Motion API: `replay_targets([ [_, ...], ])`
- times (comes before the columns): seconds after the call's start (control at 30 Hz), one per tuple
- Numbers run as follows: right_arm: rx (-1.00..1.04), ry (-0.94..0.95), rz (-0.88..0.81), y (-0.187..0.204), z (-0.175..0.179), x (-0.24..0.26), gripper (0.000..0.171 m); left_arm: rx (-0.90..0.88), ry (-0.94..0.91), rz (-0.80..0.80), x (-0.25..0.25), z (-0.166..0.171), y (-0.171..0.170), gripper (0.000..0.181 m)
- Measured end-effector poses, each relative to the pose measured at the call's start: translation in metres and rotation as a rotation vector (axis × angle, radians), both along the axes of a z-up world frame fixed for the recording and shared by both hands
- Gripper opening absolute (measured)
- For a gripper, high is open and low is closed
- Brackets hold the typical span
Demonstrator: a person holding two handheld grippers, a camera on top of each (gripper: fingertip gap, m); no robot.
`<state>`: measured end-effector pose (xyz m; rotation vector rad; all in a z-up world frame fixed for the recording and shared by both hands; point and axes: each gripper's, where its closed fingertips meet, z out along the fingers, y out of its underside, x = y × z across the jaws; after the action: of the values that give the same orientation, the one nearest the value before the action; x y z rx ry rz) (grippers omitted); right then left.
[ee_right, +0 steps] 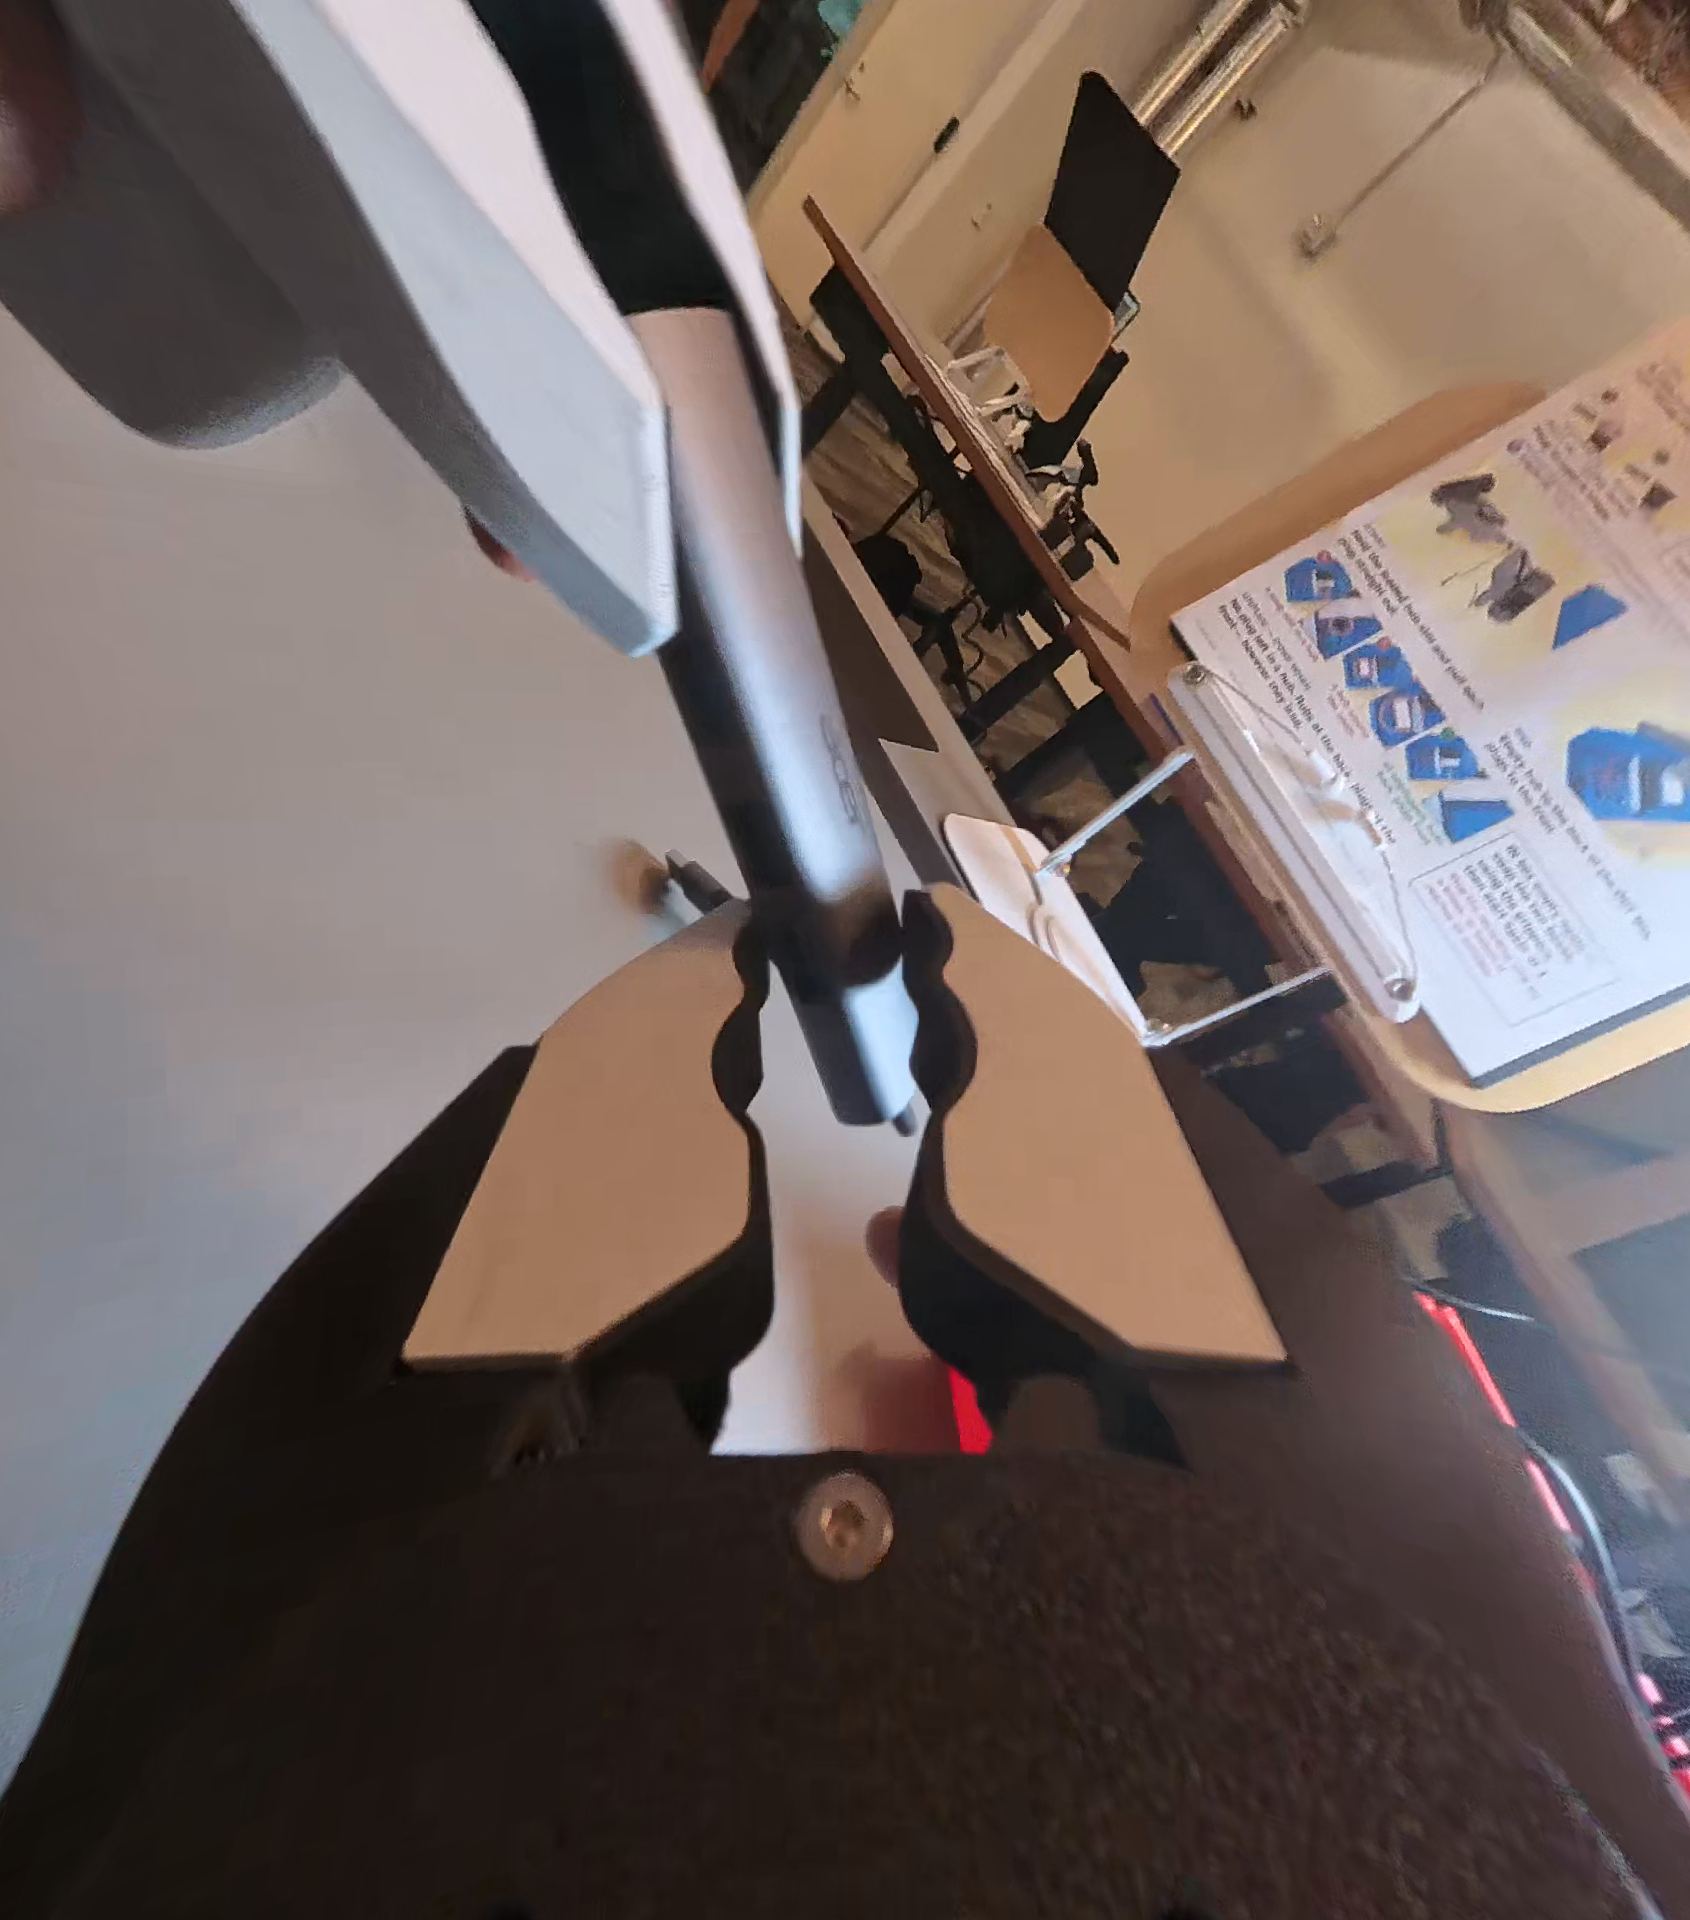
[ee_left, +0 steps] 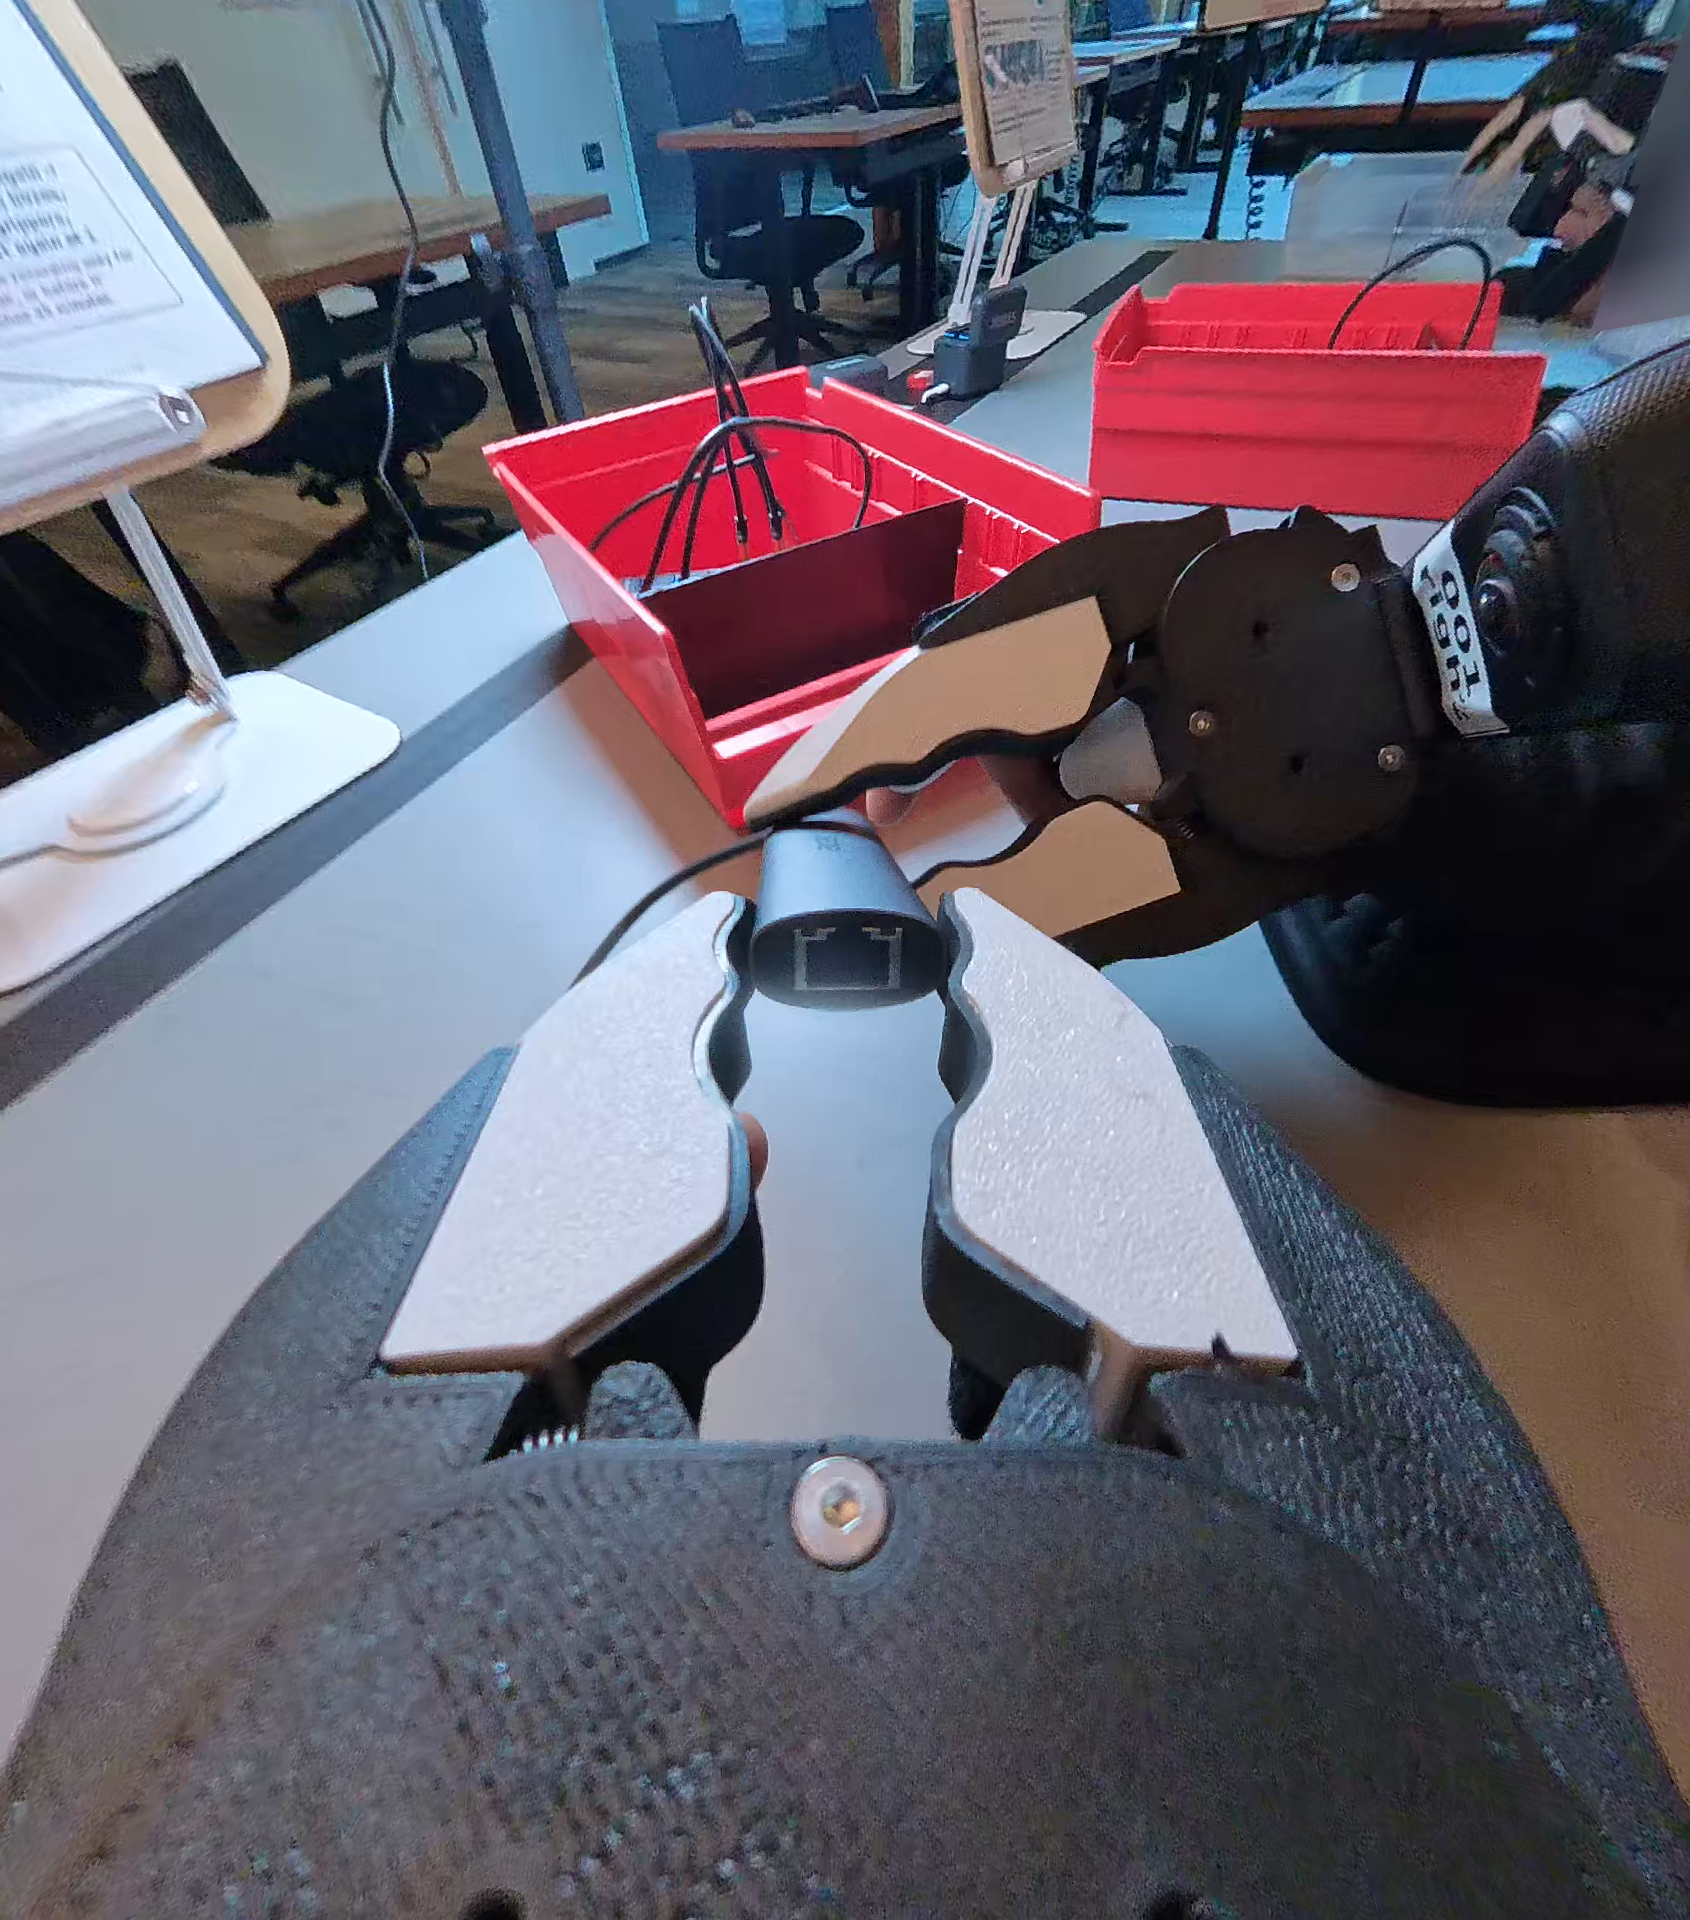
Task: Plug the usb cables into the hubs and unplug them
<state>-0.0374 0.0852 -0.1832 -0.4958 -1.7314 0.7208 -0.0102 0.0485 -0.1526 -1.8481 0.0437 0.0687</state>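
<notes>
Left tongs (ee_left: 846, 951) clamp the hub (ee_left: 843, 935) steady, port end facing back; right tongs (ee_right: 836, 997) grip its far end, bracing for plugging.

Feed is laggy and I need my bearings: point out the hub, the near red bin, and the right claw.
hub (ee_left: 846, 961): left wrist view, on its dark end face with the port.
near red bin (ee_left: 602, 613): left wrist view, on its outer left wall.
right claw (ee_right: 836, 961): right wrist view, midway between its fingertips.
</notes>
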Motion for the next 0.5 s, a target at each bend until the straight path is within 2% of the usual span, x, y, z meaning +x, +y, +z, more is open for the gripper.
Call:
replay_targets([
  [0.33, -0.233, -0.048, 0.200, -0.022, 0.008, 0.013, 0.021, 0.132, 0.125, -0.061, 0.019, 0.023, -0.003, 0.033],
  [0.5, -0.313, -0.106, 0.267, -0.033, 0.009, 0.019, 0.019, 0.178, 0.122, -0.097, 0.018, 0.028, -0.006, 0.031],
])
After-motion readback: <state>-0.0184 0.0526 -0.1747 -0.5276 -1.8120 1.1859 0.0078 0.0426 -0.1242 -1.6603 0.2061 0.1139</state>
